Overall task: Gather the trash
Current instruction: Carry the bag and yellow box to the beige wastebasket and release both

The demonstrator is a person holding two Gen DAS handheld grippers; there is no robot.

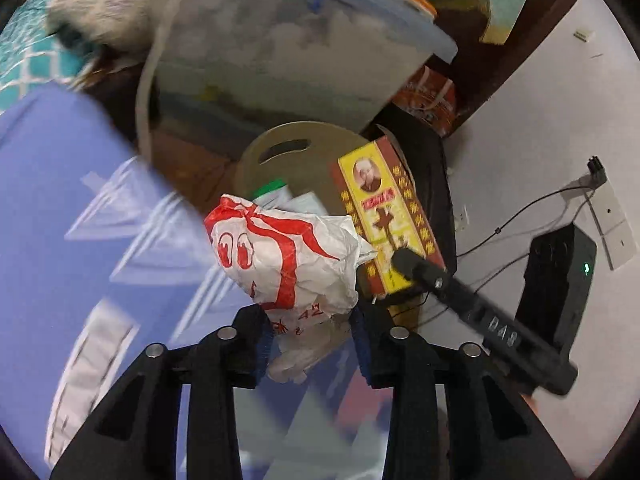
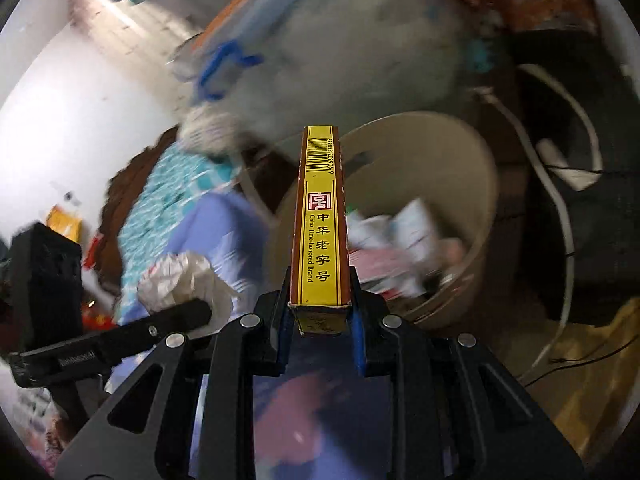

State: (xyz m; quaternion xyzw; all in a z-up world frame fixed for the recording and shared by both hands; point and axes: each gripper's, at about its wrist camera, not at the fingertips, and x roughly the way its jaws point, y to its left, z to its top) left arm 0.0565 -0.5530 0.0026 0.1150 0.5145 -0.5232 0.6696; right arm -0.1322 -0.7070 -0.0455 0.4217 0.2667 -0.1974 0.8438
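Left-hand tongs point(image 1: 312, 332) pinch a crumpled white bag with red print point(image 1: 286, 254) between their blue pads; ahead of the tips stands a tan bin point(image 1: 256, 160) holding scraps. Just right of the bag, a yellow-and-brown carton point(image 1: 386, 216) is held by the other tool, whose dark finger point(image 1: 420, 270) crosses it, over a black case point(image 1: 436, 184).

Right-hand tongs point(image 2: 322, 316) clamp that carton point(image 2: 322, 216) on its narrow sides, barcode end pointing away. Beyond and right of the tips gapes the bin point(image 2: 480, 184), littered with paper wrappers point(image 2: 408, 236). Left of the tips, the bag point(image 2: 180, 280) shows, with one finger point(image 2: 176, 322) of the left tool in front of it. Blue bedding point(image 2: 224, 224) lies blurred behind.
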